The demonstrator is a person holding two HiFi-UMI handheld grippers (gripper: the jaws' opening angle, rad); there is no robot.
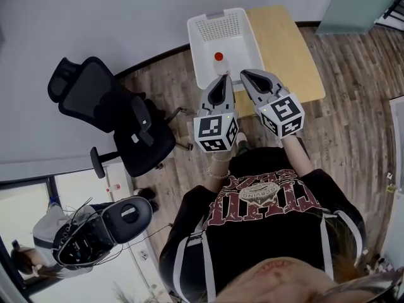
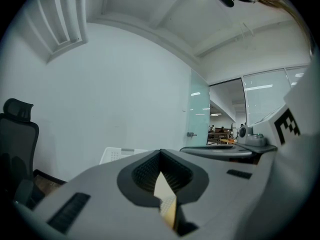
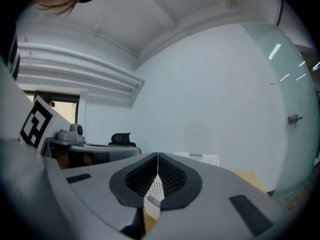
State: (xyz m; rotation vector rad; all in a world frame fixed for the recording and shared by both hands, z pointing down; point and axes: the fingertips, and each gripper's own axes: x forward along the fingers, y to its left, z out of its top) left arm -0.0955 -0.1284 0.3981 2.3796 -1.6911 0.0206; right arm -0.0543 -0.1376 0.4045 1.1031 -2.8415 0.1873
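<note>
We hold two claws side by side, up in the air, over the near edge of a small wooden table (image 1: 287, 40). The left gripper (image 1: 222, 79) has its claw closed. In the left gripper view the two tips meet in a thin line and nothing sits between them. The right gripper (image 1: 247, 74) has its claw closed too. In the right gripper view its tips press together and hold nothing.

A white basket (image 1: 197, 46) with little holes in its walls stands on the left side of the table, and it hangs a bit over the left edge. Inside the basket stands a small bottle (image 1: 219, 62) with a red cap. It is upright, about in the middle of the basket floor. In the head view the tip of the left gripper shows just beside the bottle, over the near part of the basket. We cannot tell if it touches the bottle. The right gripper's tip is over the near right corner of the basket, close to the left one.

A black office chair (image 1: 110, 115) stands on the wooden floor (image 1: 353, 81), well apart from the table's left edge. A plain pale wall (image 1: 126, 17) runs behind the table's far edge.
</note>
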